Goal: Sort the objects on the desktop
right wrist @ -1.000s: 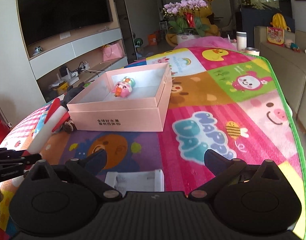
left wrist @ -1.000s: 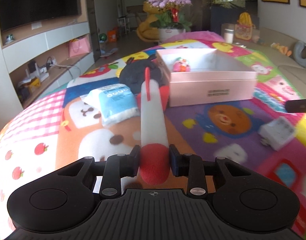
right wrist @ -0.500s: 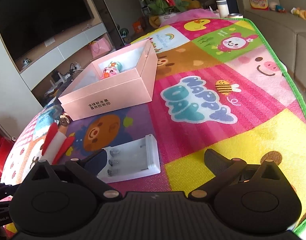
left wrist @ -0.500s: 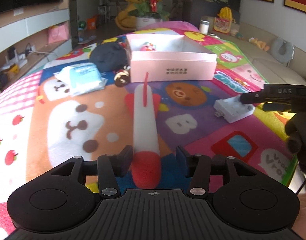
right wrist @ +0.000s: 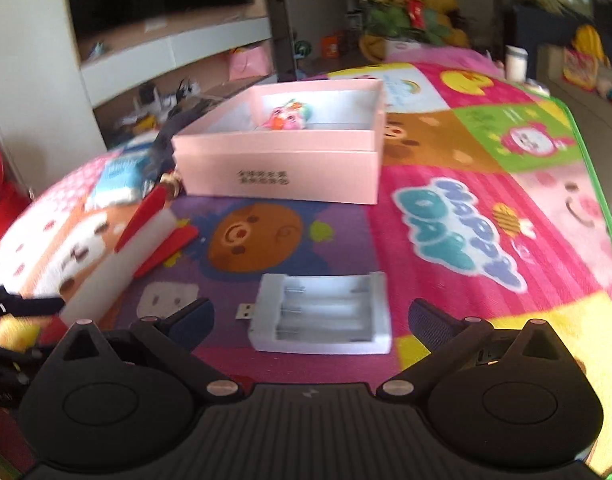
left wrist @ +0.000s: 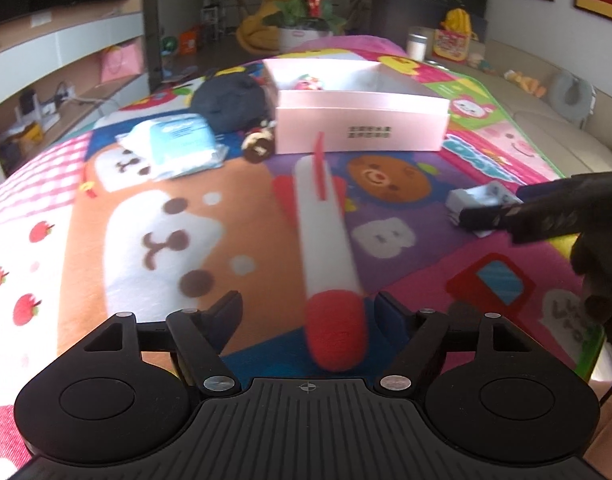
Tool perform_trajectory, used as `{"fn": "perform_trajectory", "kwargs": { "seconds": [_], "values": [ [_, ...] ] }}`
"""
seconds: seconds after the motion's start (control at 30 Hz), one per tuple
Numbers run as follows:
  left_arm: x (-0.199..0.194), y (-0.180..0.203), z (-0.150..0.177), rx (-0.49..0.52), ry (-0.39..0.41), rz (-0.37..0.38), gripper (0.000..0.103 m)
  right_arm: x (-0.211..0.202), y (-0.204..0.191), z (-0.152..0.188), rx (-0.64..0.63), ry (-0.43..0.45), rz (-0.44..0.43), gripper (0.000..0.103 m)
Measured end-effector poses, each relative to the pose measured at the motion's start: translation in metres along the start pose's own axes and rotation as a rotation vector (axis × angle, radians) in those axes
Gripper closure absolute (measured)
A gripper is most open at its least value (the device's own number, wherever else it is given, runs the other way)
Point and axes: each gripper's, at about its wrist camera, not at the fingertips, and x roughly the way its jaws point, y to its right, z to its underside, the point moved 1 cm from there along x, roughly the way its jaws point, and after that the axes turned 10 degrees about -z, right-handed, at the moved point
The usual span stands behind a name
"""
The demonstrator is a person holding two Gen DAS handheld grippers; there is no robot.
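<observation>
Nearest, the left gripper [left wrist: 306,312] is opening around the rocket's [left wrist: 326,240] red nose, its pads clear of the foam, while the right gripper [right wrist: 310,316] hangs spread and empty over the charger [right wrist: 322,312]. Sorting looks barely begun. Beyond on the mat [right wrist: 486,152], wipes [left wrist: 174,144], pouch [left wrist: 230,102] and a small figure [left wrist: 260,146] lie loose; only one toy [right wrist: 290,114] sits in the box [right wrist: 274,168].
</observation>
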Motion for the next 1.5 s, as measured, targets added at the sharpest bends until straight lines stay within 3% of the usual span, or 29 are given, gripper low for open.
{"fn": "perform_trajectory", "kwargs": {
  "seconds": [0.2,0.27,0.4,0.63,0.73,0.77,0.97,1.2,1.33,1.5],
  "values": [
    [-0.004,-0.004,0.002,-0.029,0.006,0.013,0.02,0.013,-0.001,0.0,0.023,-0.029,0.025,0.0],
    [-0.002,-0.002,0.001,-0.032,0.003,0.02,0.021,0.01,-0.003,0.001,0.009,-0.027,0.025,0.009],
    [0.003,0.009,-0.007,-0.027,0.013,0.032,0.034,0.002,-0.006,0.005,-0.019,-0.023,0.009,0.012],
    [0.022,0.023,-0.022,-0.004,0.012,-0.007,0.046,-0.013,-0.014,0.005,-0.041,-0.001,-0.014,0.012],
    [0.025,0.026,-0.023,0.017,0.017,-0.037,0.059,-0.018,-0.016,0.006,-0.046,-0.005,-0.026,0.012],
    [0.024,0.027,-0.022,0.024,0.02,-0.043,0.069,-0.02,-0.017,0.006,-0.048,-0.004,-0.029,0.012],
    [-0.004,0.03,-0.015,0.062,0.058,-0.04,0.071,-0.041,-0.022,0.009,-0.094,0.022,-0.028,0.012],
    [-0.055,0.027,-0.03,0.041,0.176,-0.016,0.071,-0.085,-0.017,0.0,-0.095,0.124,-0.025,0.012],
    [-0.063,0.029,-0.063,0.026,0.222,0.023,0.071,-0.112,-0.013,-0.018,-0.089,0.225,-0.033,0.012],
    [-0.047,0.041,-0.121,0.052,0.277,0.017,0.071,-0.132,-0.005,-0.039,-0.068,0.346,-0.055,0.012]
  ]
}}
